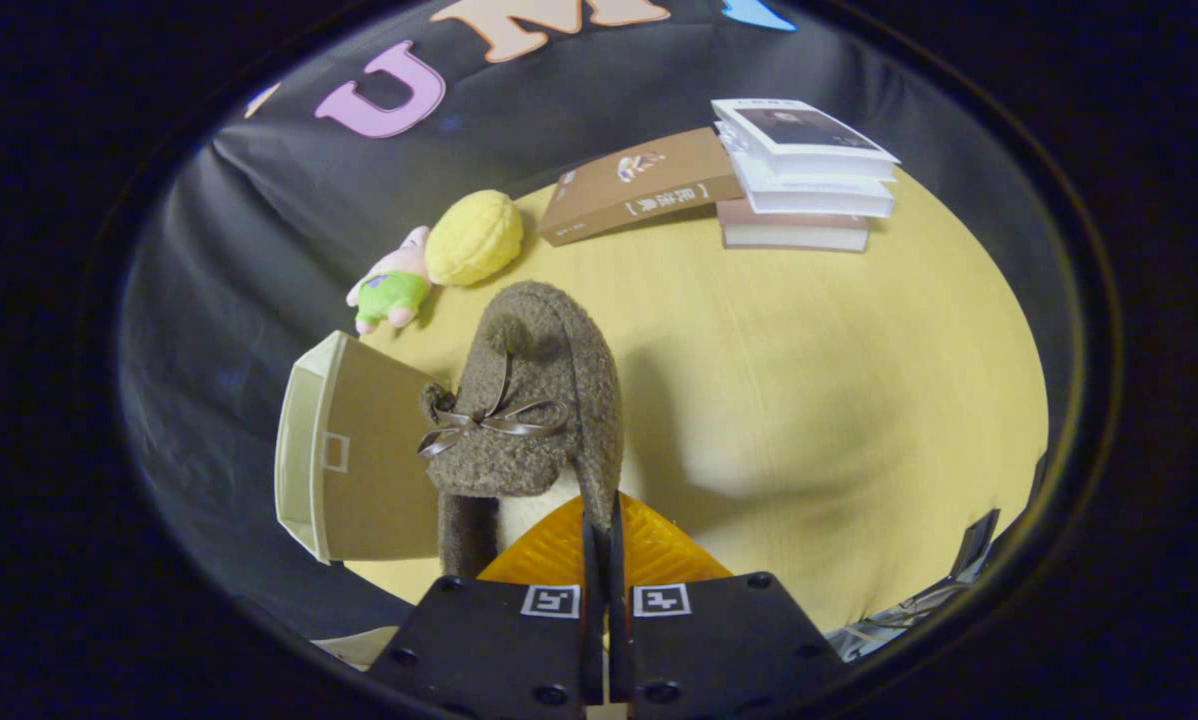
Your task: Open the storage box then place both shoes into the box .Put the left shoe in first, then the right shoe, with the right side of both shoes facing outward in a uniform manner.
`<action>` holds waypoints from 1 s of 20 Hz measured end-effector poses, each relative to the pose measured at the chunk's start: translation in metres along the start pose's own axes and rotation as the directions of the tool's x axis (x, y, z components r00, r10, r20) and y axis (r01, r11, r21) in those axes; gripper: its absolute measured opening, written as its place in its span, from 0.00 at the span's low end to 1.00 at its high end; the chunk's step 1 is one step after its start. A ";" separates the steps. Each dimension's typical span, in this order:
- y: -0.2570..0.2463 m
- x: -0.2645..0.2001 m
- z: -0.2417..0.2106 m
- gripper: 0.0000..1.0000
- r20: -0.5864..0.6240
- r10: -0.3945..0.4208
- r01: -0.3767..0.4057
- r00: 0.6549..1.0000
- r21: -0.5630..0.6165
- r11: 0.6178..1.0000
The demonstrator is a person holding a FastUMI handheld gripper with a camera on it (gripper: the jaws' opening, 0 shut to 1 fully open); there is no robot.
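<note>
Gripper (604,530): pinched tight on shoe (534,400) collar.
Storage box (344,450): touching shoe's left.
Table (839,400): bare right of shoe.
Shoe heel: hidden behind fingers.

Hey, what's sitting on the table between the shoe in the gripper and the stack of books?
Nothing: in the gripper view, bare yellow table runs from the fuzzy brown shoe, pinched by the gripper, to the stack of books.

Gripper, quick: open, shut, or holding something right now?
Gripper: shut on the brown fuzzy shoe, fingers pinching its side wall at the heel end, held above the table beside the storage box.
</note>
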State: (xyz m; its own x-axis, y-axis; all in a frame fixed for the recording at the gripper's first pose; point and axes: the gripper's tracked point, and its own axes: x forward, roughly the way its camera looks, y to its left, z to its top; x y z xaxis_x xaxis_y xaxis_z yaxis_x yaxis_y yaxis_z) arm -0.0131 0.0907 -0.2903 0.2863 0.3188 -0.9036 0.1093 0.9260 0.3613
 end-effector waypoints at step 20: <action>0.257 0.005 0.005 0.06 -0.022 0.274 -0.275 0.961 -0.058 0.960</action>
State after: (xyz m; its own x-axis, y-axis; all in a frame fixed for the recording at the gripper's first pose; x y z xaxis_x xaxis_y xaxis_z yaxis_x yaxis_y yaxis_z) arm 0.0215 0.3297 -0.2006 0.2844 0.5649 -0.7746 -0.0292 0.8127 0.5820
